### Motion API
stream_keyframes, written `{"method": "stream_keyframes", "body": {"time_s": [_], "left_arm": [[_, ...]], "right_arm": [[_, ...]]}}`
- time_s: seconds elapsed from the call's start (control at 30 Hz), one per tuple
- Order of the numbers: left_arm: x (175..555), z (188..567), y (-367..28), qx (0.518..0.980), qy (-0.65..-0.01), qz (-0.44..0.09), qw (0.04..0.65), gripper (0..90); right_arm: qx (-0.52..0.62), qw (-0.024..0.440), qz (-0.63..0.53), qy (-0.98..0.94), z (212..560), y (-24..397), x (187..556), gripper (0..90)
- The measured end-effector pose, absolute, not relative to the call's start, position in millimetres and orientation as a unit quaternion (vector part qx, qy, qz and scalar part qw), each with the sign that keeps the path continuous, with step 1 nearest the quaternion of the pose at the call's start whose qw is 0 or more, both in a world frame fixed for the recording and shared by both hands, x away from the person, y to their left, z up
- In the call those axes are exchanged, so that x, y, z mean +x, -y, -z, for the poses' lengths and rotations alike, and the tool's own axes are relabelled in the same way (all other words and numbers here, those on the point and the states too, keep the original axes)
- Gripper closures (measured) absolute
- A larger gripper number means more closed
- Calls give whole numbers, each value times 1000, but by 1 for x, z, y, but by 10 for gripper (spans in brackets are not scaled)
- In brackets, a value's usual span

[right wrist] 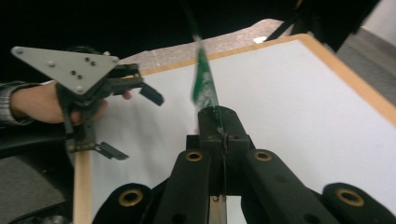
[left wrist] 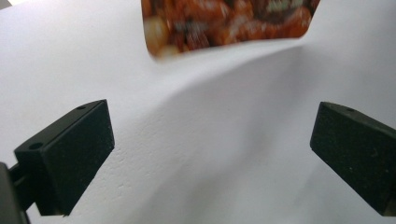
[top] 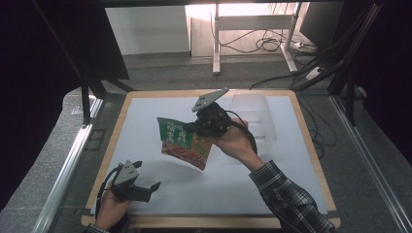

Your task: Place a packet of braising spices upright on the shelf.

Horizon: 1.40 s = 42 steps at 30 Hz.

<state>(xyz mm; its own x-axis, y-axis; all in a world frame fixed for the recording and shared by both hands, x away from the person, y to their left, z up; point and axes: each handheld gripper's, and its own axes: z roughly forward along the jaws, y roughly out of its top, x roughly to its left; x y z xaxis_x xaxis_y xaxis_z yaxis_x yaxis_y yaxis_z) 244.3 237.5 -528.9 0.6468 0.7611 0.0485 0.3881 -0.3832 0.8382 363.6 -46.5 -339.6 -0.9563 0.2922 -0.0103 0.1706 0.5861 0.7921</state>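
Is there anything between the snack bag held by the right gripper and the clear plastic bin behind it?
Nothing visible stands between. The snack bag hangs from the right gripper, and the clear bin sits just beyond the hand.

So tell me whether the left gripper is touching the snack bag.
Apart. In the left gripper view the left gripper stands open over bare table, and the snack bag hangs well beyond it.

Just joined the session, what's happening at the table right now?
A person works two handheld tongs over a white-topped table. The right tongs are shut on the edge of a green snack packet, holding it up off the table. The left tongs sit open near the table's front left, holding nothing. A clear plastic bin stands behind the right hand.
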Motion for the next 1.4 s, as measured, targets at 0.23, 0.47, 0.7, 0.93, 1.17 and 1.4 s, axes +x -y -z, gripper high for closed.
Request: {"method": "stream_keyframes", "body": {"time_s": [0.23,0.47,0.7,0.93,1.17,1.4], "left_arm": [[245,529,-238,799,-362,-214,430,0],[245,529,-238,800,-360,-214,429,0],[245,529,-237,802,-359,-214,426,0],[245,530,-237,804,-358,-213,424,0],[245,530,-237,805,-357,-212,424,0],[245,531,-237,806,-358,-210,422,0]], "right_arm": [[149,79,-442,-881,327,62,374,898],[159,86,-453,-873,316,76,382,898],[166,104,-455,-869,302,84,390,898],[175,124,-456,-864,290,92,401,898],[186,137,-461,-857,279,106,413,898],[200,150,-455,-855,279,122,421,898]]}}
